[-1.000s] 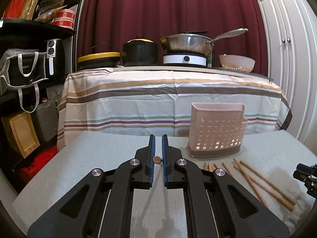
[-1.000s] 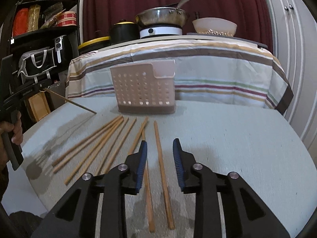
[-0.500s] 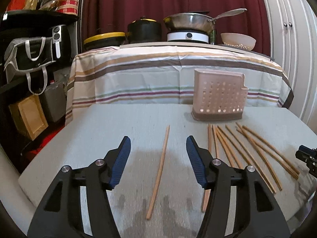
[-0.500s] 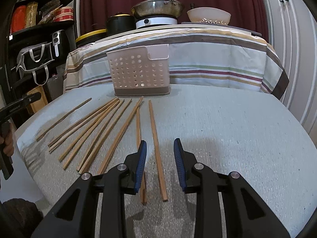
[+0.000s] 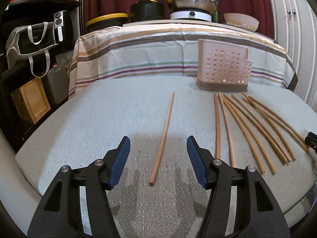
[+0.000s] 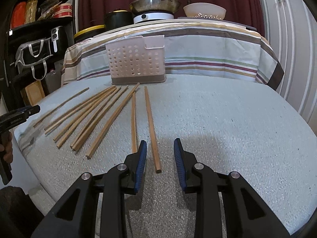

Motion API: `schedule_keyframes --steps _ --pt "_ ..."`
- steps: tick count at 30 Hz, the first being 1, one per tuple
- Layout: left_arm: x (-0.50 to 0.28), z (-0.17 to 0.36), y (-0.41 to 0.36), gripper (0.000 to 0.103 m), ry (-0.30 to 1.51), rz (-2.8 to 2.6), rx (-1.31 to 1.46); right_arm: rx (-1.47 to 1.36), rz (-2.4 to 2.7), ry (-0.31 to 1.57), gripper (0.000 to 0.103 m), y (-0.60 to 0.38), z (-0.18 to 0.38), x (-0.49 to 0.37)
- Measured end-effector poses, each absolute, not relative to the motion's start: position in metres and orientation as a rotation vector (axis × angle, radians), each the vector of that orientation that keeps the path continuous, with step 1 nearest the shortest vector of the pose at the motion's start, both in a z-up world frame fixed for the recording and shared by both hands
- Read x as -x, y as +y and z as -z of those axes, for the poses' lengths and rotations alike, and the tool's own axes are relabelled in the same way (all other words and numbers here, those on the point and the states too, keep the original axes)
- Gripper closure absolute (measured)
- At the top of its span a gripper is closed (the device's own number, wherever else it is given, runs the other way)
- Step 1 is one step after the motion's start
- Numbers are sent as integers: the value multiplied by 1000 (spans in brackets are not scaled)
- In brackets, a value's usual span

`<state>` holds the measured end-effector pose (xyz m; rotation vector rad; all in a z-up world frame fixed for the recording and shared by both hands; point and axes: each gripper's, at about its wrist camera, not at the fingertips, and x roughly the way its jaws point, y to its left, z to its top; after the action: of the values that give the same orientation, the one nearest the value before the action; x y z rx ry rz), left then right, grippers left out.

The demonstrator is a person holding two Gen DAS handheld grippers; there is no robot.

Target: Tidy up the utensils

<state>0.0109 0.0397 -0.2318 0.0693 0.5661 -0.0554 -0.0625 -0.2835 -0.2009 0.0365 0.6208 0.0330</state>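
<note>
Several wooden chopsticks lie on the grey table. In the left wrist view one lone chopstick lies apart, between the fingers of my open, empty left gripper; the rest fan out to its right. A perforated pink utensil holder stands upright behind them. In the right wrist view my right gripper is open and empty, low over the near end of the rightmost chopstick. The fan of chopsticks lies to its left, in front of the holder.
Behind stands a counter with a striped cloth, a pan on a burner, a black pot and a bowl. Black shelves with bags stand at left, white cabinet doors at right. The table's front edge is near.
My left gripper opened and let go of a chopstick, which now lies on the table apart from the others. My right gripper moved closer over the rightmost chopstick and opened slightly.
</note>
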Motion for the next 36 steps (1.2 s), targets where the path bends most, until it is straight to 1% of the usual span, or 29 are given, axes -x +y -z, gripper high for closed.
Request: schedule_keyframes --steps 6,7,12,14,19,20,22,25,29,36 --pt "-12 244 41 45 595 51 -73 -33 -40 627 74 -280 206 62" --pt "-12 246 41 46 598 51 -73 -29 -40 625 76 -279 206 63" --pt "-16 252 43 55 624 56 -68 -23 -51 616 83 -277 207 63" --pt "-17 256 43 63 638 65 -65 -27 -59 615 86 -276 207 62" --pt "-17 259 45 73 638 102 -47 -28 -77 613 95 -273 207 63" --pt "-16 259 45 77 637 111 -44 -28 -79 612 95 -273 207 63" --pt "-15 259 44 81 633 125 -42 -31 -85 611 96 -272 208 64" --pt "-15 260 47 84 632 130 -33 -33 -90 607 96 -271 207 66" --pt "-15 260 49 94 631 122 -28 -36 -93 600 96 -270 206 67" --pt "-9 254 47 97 598 116 -55 -45 -94 581 96 -269 199 70"
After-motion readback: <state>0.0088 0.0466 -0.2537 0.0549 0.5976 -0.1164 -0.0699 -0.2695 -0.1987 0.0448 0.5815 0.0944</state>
